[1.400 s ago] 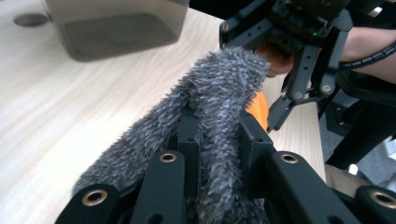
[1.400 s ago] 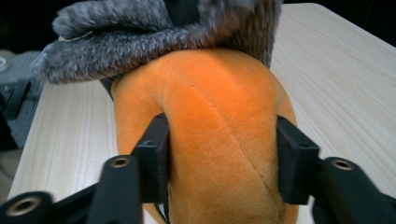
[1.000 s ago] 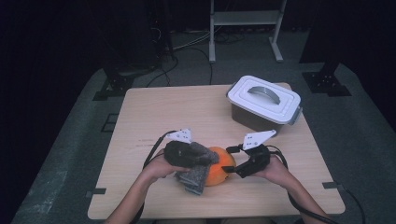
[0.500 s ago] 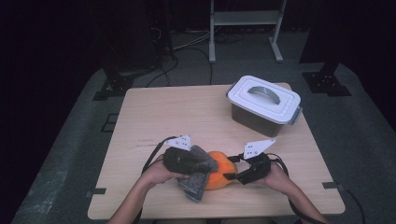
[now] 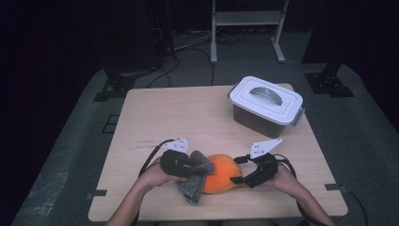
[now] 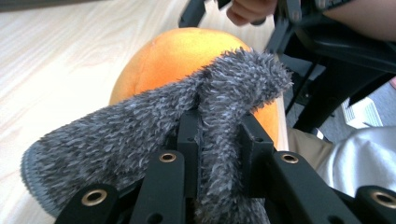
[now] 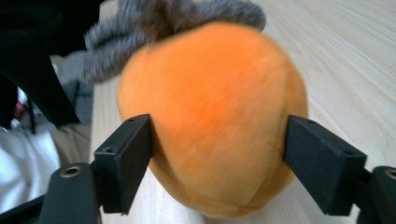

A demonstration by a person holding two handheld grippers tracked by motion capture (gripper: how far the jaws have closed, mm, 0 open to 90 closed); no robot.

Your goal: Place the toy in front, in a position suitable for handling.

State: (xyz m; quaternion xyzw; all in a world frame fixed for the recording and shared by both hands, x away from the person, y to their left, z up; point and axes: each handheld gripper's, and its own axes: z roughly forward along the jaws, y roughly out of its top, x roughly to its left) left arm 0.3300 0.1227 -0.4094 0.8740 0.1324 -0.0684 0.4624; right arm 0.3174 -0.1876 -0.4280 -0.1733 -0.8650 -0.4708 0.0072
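An orange plush ball rests on the wooden table near its front edge. A grey fuzzy cloth drapes against the ball's left side. My left gripper is shut on a fold of this grey cloth, with the ball right behind it. From the right, my right gripper straddles the ball. Its jaws have just been opening. They now stand wide with the ball between them, one pad at each flank, and I see no dent in the plush. The cloth peeks over the ball's far side.
A grey bin with a white lid and a grey handle stands at the table's back right. Cables trail from both grippers toward the person. A white metal stand and dark floor lie beyond the table.
Both hands have crept slightly toward the near edge. The ball and the cloth stay in about the same place.
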